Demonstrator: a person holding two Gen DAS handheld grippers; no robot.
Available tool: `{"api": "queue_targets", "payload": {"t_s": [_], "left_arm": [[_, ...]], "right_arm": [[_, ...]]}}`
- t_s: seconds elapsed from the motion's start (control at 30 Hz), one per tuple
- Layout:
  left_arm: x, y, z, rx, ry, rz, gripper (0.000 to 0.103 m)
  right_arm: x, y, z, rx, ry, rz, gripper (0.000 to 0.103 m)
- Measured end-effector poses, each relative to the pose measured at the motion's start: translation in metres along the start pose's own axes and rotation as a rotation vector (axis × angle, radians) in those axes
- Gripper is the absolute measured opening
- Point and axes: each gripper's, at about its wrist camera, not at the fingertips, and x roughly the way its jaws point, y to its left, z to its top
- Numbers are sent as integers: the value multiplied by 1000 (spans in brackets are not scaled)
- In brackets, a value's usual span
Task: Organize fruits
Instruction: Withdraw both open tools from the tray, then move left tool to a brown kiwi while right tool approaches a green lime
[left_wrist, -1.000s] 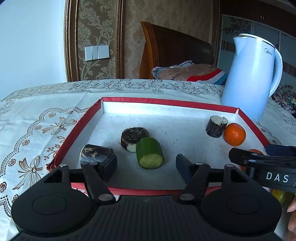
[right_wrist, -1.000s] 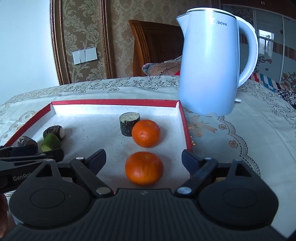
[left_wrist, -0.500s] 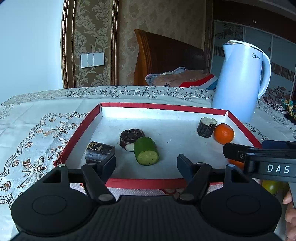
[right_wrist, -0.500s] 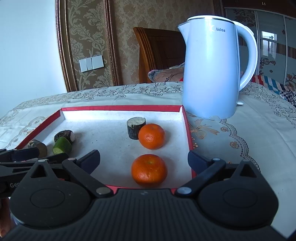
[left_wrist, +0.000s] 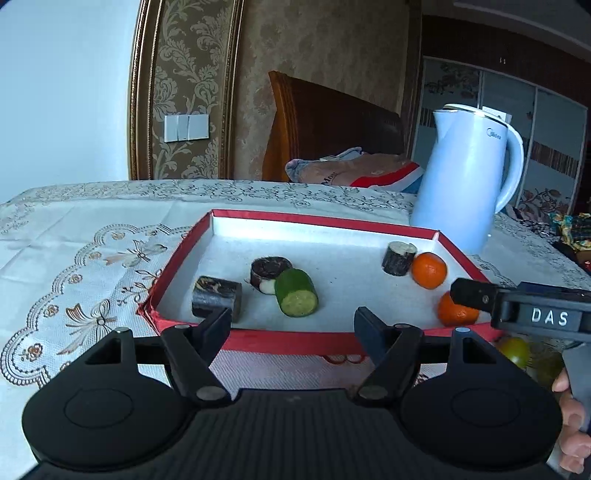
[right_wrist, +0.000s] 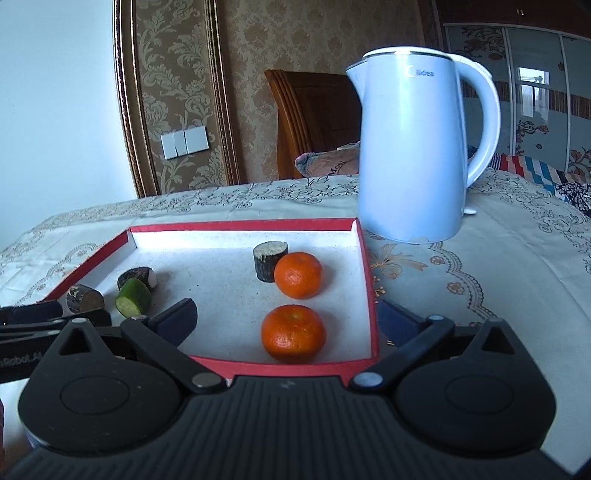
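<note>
1. Right gripper (right_wrist: 291, 328): jaws spread as wide as they go, nothing pinched. The near mandarin (right_wrist: 293, 333) sits free on the tray floor just ahead of them, hard against the near wall of the red-rimmed tray (right_wrist: 364, 258).
2. Left gripper (left_wrist: 291, 325): its jaws have just been opening and stand spread with nothing between them. The dark cane piece (left_wrist: 216, 297) lies just past its left finger, inside the tray's near-left corner.
3. Further in: a green cucumber chunk (left_wrist: 296, 292) touches a second dark piece (left_wrist: 269, 268) mid-tray; the far mandarin (right_wrist: 298, 274) rests against a bark-skinned stub (right_wrist: 269, 260) toward the tray's right wall.
4. Risk, as I read it: both mandarins are round and could roll if a finger clips them. The tray's near wall stands low in front of both tools, so a low approach could catch it and shove the whole tray.
5. Room: the tray's middle floor is bare. Beyond the tray's far-right corner the blue kettle (right_wrist: 413, 147) stands close. The two tools sit side by side, so crossing paths could knock them together.
</note>
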Motion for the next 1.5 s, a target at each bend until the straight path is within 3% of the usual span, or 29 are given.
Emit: {"api": "queue_targets", "payload": {"t_s": [0.1,0.23,0.37,0.57,0.77,0.93,1.1,1.17,1.3,1.5], "left_arm": [[-12,0,-8,2,23,-73,74],[-19,-11,-21,92,67,-113,74],[-15,-22,-29,169,98,-96,74],[-8,-21,-32,164,150,-86,74],[-5,-24,-34,183,172,-90,73],[-6,-26,-34,192,164,-91,56],[-7,-29,-35,214,158,-115,39],[-8,-31,-35,226,157,-114,37],[-8,-33,-36,238,155,-121,33],[-9,-36,-37,257,151,-123,30]], "right_arm": [[-15,-12,-1,57,-40,7,103],[-33,-27,-2,104,-61,0,103],[-52,-46,-7,128,-59,-22,103],[-78,-64,-26,42,-45,-75,103],[-92,-84,-45,39,-2,-75,103],[-89,-75,-46,-28,16,-72,103],[-77,-57,-45,-112,65,-89,97],[-71,-55,-44,-124,91,-83,88],[-64,-53,-45,-129,124,-68,80],[-57,-54,-46,-122,162,-43,55]]}}
